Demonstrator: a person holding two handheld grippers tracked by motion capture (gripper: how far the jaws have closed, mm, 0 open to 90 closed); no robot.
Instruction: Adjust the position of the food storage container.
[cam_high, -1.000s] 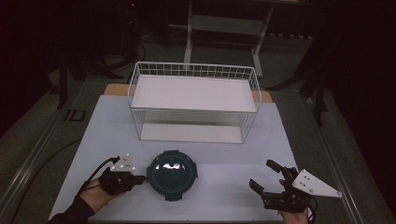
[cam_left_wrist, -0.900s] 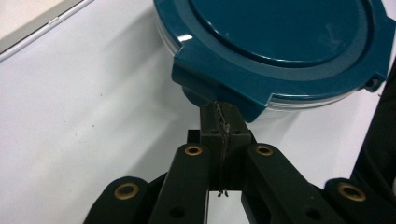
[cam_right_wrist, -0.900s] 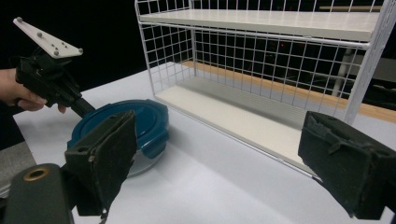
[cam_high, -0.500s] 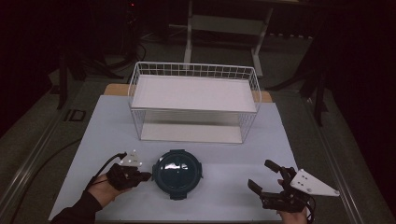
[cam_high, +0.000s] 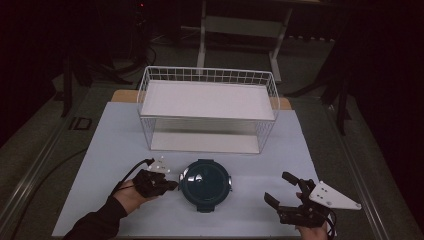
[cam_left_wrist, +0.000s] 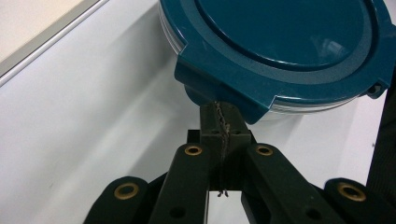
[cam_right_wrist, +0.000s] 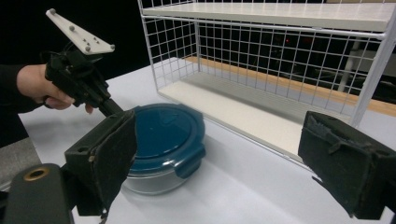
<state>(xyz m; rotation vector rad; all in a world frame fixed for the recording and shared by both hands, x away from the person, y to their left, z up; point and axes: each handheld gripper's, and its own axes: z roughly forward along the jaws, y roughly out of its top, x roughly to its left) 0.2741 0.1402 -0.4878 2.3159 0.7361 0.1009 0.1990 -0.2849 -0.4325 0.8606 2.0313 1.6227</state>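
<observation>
White sheeting covered the counter (cam_high: 120, 145), and a white wire rack (cam_high: 207, 107) with a pale shelf stood at its far side. Nearer the person sat a round clear container with a dark teal clip-on lid (cam_high: 205, 184). The left gripper (cam_high: 170, 185) lay just left of it, jaws pressed together with nothing between them, their tips at a lid tab. The right gripper (cam_high: 281, 189) rested well to the right, jaws spread wide and empty.
</observation>
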